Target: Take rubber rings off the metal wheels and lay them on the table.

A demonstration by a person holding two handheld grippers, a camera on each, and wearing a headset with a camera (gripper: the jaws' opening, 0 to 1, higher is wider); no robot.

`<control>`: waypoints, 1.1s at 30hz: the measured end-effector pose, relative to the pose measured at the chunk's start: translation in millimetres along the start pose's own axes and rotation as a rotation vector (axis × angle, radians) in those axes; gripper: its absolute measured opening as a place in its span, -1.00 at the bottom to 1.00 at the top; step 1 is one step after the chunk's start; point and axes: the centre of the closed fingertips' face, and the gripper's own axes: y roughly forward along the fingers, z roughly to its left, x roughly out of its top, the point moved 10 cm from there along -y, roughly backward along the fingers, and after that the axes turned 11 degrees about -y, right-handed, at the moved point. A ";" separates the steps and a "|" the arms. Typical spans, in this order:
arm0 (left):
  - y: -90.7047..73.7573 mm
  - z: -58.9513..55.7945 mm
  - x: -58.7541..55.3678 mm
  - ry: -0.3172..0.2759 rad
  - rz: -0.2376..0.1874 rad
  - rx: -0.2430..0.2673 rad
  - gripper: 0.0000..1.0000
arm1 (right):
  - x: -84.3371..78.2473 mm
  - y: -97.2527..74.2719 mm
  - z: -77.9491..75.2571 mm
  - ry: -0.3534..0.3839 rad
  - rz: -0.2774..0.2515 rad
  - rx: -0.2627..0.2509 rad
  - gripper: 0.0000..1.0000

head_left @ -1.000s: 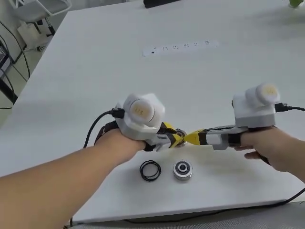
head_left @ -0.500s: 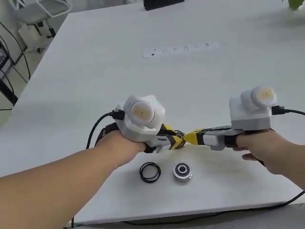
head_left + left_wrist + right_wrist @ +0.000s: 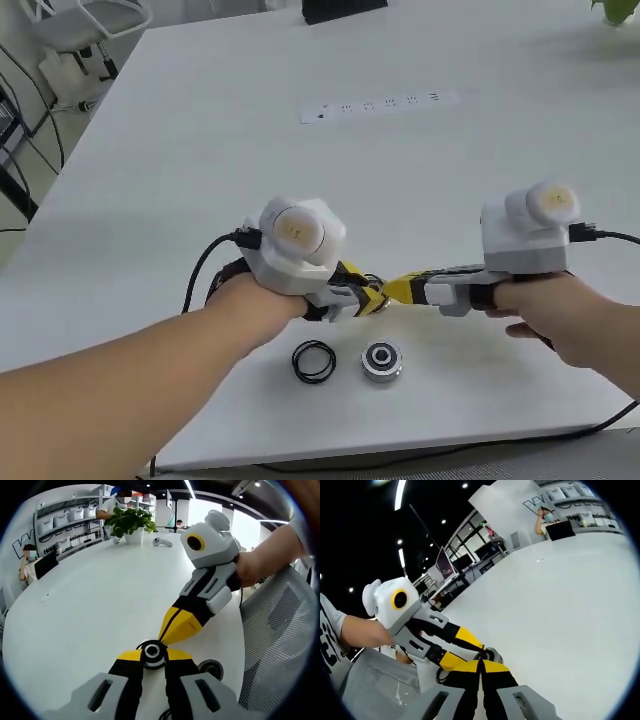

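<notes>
Centrally, low in the head view, a small silver metal wheel [image 3: 152,651] is clamped between the left tongs [image 3: 154,656], and the right tongs [image 3: 165,636] are pressed shut at its black-ringed rim. Below them, loose black rubber rings [image 3: 315,361] and a second metal wheel [image 3: 382,359] are laid side by side on the white counter [image 3: 200,180].

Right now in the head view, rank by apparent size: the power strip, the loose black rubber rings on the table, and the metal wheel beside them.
1. Power strip: longest, though farthest from the camera.
2. Rubber rings and metal wheel: about alike, too close to rank.
</notes>
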 end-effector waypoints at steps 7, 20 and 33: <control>-10.1 -0.9 3.2 -0.008 -0.030 -0.018 -0.72 | 1.1 -1.2 1.3 0.015 -0.006 0.019 -1.00; -40.9 -7.2 2.3 -0.021 -0.077 -0.042 -0.45 | 8.7 -4.0 6.9 0.026 -0.035 0.046 -1.00; -77.5 -13.0 -13.0 -0.047 -0.088 -0.040 -0.16 | 11.5 -5.3 16.8 0.031 -0.039 0.079 -1.00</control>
